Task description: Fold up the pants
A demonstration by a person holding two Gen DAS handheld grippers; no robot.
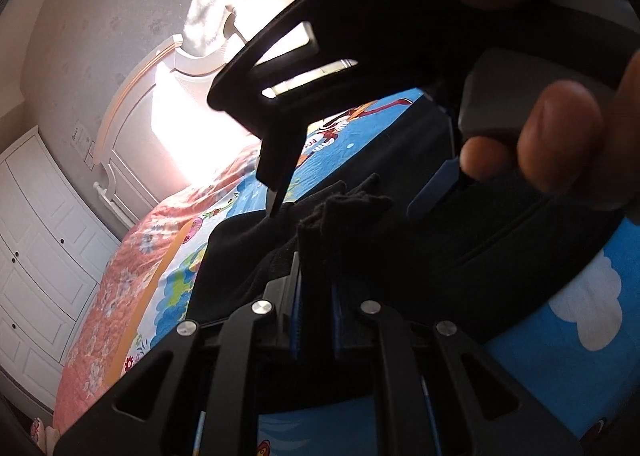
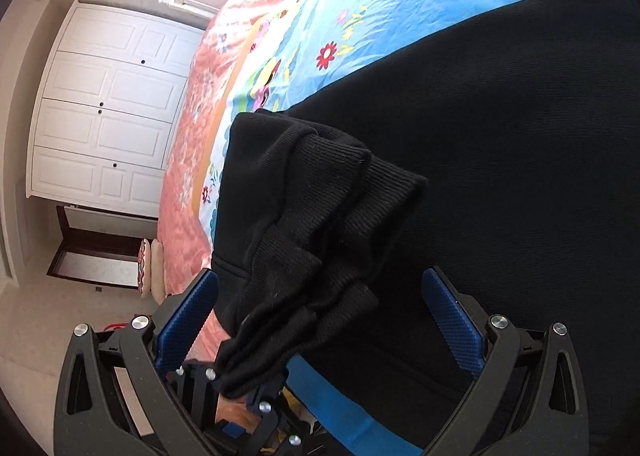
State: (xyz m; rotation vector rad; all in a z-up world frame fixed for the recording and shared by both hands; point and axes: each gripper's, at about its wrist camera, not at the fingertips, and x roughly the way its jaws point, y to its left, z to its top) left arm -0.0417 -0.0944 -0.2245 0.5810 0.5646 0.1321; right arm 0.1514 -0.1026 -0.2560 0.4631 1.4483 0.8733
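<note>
Nearest the lens, ribbed black cuffs of the pants (image 2: 320, 216) bunch between the right gripper (image 2: 320, 308), whose blue pads stand wide apart and press nothing. The left gripper (image 1: 316, 296) is clamped on that bunched cloth. The rest lies dark on the cartoon bedspread (image 2: 360, 28), its folds hard to read.

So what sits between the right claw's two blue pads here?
In the right wrist view, the bunched ribbed cuffs of the black knit pants hang between the open right claw's pads, touching neither.
</note>
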